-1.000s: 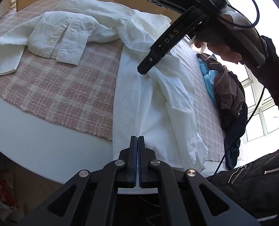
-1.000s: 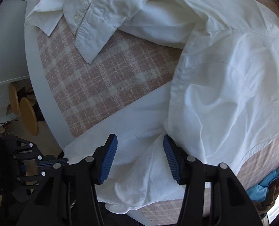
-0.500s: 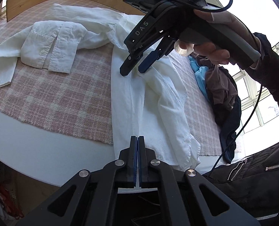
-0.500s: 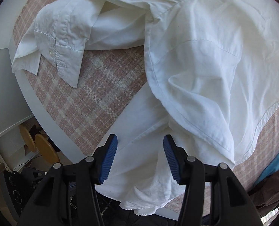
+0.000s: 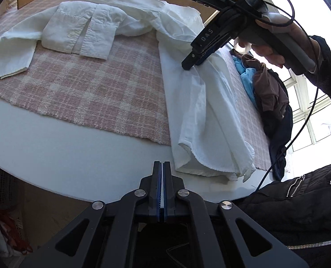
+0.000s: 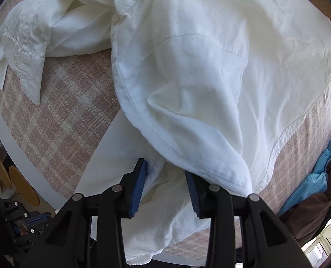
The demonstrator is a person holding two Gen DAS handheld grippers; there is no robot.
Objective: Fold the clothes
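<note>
A white shirt (image 5: 194, 111) lies crumpled on a pink plaid cloth (image 5: 98, 84), its sleeve and cuff (image 5: 80, 31) spread to the far left. My left gripper (image 5: 162, 165) is shut with nothing in it, over the bare table just left of the shirt's hem. A hand holds my right gripper (image 5: 189, 63) down on the shirt's middle. In the right wrist view the right gripper (image 6: 165, 178) is open, and a raised fold of the shirt (image 6: 210, 67) sits between its blue pads (image 6: 141, 183).
The plaid cloth covers a round white table (image 5: 65, 151) whose near edge curves below my left gripper. A pile of blue, brown and dark clothes (image 5: 265, 84) sits at the right edge. A person's black jacket (image 5: 299, 196) is at the lower right. Wooden stools (image 6: 20, 183) stand beyond the table.
My right gripper came down onto the shirt and its jaws narrowed around a fold. My left gripper drew back and left, off the shirt's hem.
</note>
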